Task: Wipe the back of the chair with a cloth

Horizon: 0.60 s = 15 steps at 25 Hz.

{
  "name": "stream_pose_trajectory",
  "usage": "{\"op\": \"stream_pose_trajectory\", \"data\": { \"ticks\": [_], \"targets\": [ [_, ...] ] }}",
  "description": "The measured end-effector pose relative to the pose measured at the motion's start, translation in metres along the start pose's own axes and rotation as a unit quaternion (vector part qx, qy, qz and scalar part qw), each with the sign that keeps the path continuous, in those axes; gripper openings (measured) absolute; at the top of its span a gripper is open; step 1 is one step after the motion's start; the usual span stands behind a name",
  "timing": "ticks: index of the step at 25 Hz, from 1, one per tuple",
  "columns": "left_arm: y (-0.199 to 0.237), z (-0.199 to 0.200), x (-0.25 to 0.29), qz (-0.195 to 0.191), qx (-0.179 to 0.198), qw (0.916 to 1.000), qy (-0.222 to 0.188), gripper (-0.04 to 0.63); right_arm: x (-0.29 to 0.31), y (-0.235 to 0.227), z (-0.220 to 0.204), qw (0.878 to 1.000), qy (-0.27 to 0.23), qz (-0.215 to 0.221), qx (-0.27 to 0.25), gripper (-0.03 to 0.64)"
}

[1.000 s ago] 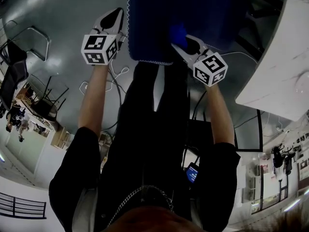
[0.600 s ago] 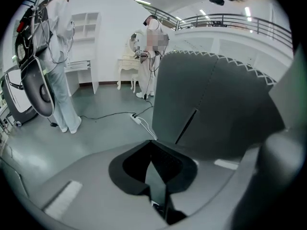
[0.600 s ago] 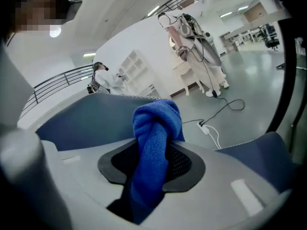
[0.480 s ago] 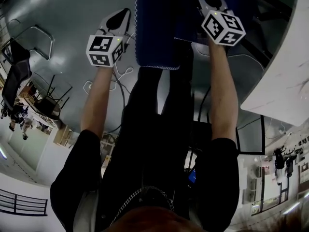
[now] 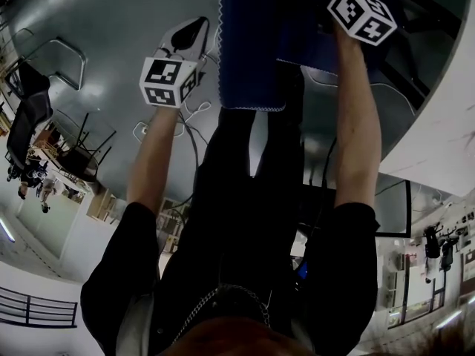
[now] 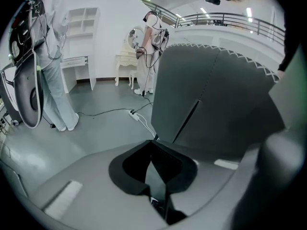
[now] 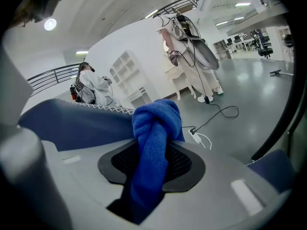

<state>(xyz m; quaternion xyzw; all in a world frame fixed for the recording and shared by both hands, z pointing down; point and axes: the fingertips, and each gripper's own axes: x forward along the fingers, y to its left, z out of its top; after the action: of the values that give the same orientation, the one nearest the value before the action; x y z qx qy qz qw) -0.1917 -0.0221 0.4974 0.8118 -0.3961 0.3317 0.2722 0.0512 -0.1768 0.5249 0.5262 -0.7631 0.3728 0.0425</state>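
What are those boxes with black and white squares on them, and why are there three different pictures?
A person holds a grabber tool with two jaws in each hand, and the squared cubes are part of those tools. One picture comes from a camera on the person's head, looking down at their arms and legs. The other two come from cameras riding on the tools themselves. The right gripper is pinched shut on a blue cloth, close to the blue chair back. The left gripper is shut with nothing in it, beside the chair back. Below is a grey floor with a white cable lying on it.
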Motion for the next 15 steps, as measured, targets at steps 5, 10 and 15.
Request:
{"op": "stream_pose_trajectory", "data": {
  "ticks": [5, 10, 15],
  "targets": [
    [0.004, -0.002, 0.004, 0.0, 0.001, 1.0, -0.001, 0.009, 0.011, -0.002, -0.005, 1.0, 0.009, 0.008, -0.007, 0.144],
    [0.003, -0.002, 0.007, 0.001, 0.0, 1.0, -0.002, 0.009, 0.013, 0.004, -0.022, 0.999, 0.032, 0.037, 0.0, 0.144],
    [0.001, -0.003, 0.007, 0.001, 0.002, 1.0, -0.005, 0.009, 0.012, 0.018, -0.043, 0.997, 0.053, 0.059, -0.008, 0.144]
  ]
}}
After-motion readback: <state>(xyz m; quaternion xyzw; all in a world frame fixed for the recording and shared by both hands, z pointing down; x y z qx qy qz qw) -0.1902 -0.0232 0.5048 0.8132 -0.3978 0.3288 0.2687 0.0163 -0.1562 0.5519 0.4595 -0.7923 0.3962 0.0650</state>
